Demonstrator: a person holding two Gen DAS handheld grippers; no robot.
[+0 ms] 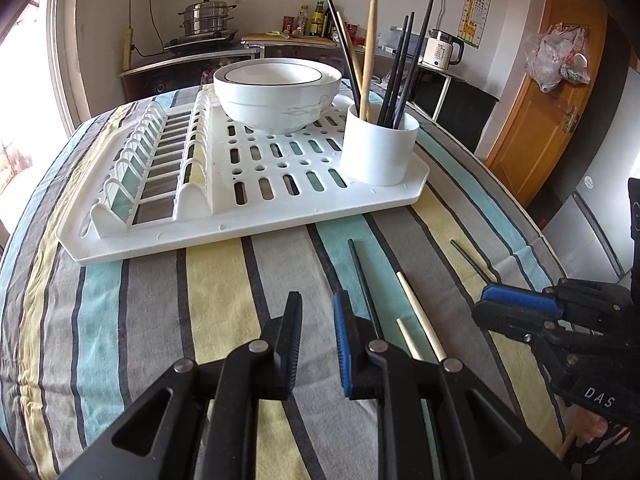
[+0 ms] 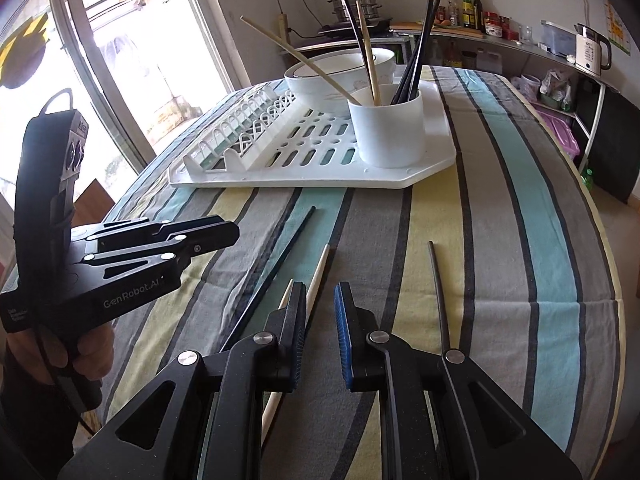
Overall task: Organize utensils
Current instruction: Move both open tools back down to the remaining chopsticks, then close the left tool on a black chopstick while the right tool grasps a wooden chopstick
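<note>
A white utensil cup (image 1: 378, 148) (image 2: 390, 128) stands on the right corner of a white dish rack (image 1: 280, 208) (image 2: 320, 172) and holds several black and wooden chopsticks. Loose chopsticks lie on the striped cloth: a black one (image 1: 362, 276) (image 2: 276, 272), wooden ones (image 1: 420, 316) (image 2: 316, 280) and another black one (image 1: 470, 260) (image 2: 438, 292). My left gripper (image 1: 318, 300) (image 2: 236, 232) is open and empty, just left of the loose sticks. My right gripper (image 2: 320, 292) (image 1: 478, 304) is open and empty, low over the loose sticks.
A white bowl (image 1: 276, 92) (image 2: 340, 76) sits on the rack behind the cup. The rack's plate slots (image 1: 156, 164) are at its left. The table edge curves away on the right (image 2: 612, 280). A counter with a kettle (image 1: 442, 52) stands behind.
</note>
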